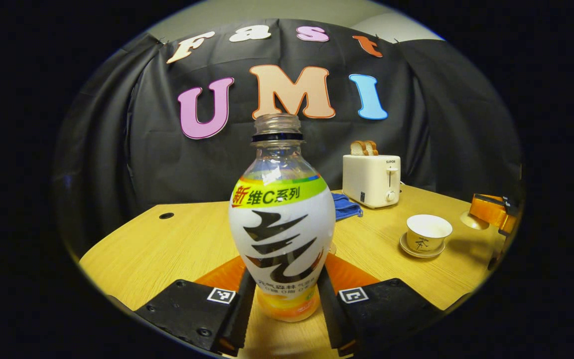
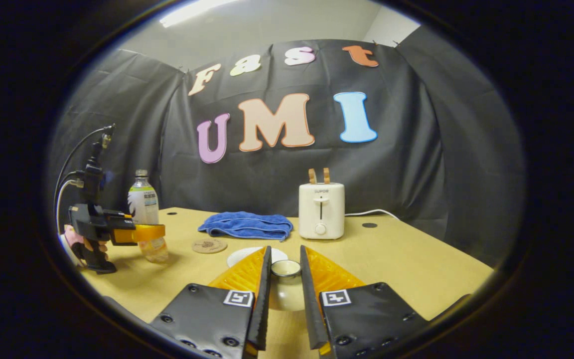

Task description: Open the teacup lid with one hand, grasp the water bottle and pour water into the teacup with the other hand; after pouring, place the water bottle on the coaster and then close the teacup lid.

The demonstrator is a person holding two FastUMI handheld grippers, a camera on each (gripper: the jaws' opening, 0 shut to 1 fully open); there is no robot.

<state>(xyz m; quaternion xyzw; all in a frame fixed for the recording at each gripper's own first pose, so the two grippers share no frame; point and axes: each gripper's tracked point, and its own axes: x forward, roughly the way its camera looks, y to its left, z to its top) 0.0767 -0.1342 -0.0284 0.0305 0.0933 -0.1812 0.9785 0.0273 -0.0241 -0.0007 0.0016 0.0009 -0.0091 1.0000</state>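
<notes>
- In the left gripper view, the left gripper (image 1: 284, 299) is clamping the water bottle (image 1: 282, 219): both fingers are pressing on opposite sides of the bottle's lower body, just above its base.
- The bottle is standing upright between the fingers, its cap off and its open neck pointing up; a little yellowish liquid is showing at the bottom.
- It is sitting low over the wooden table (image 1: 167, 244), though whether its base is touching the wood cannot be told.
- Off to the right in that view, the teacup (image 1: 427, 233) is resting open on its saucer (image 1: 420, 251), well apart from the bottle.
- Behind the cup a white toaster (image 1: 371, 179) is holding two slices of bread (image 1: 364, 147), with a blue cloth (image 1: 345, 205) lying just beside it.
- At the right edge of the left gripper view, the right gripper (image 1: 486, 212) is hovering near the cup with a pale lid at its fingers.
- In the right gripper view, the right gripper (image 2: 285, 294) is gripping the teacup lid (image 2: 285, 289): the lid is lying between the two fingers, with its round knob toward the tips, and both fingers appear to be pressing on it.
- Beyond the tips, the teacup's pale rim (image 2: 249, 255) is peeking out just past the lid.
- A round coaster (image 2: 209, 245) is lying on the table between the cup and the bottle (image 2: 146, 219).
- At the left of the right gripper view, a hand (image 2: 80, 242) is holding the left gripper (image 2: 142, 233) against the bottle's lower half.
</notes>
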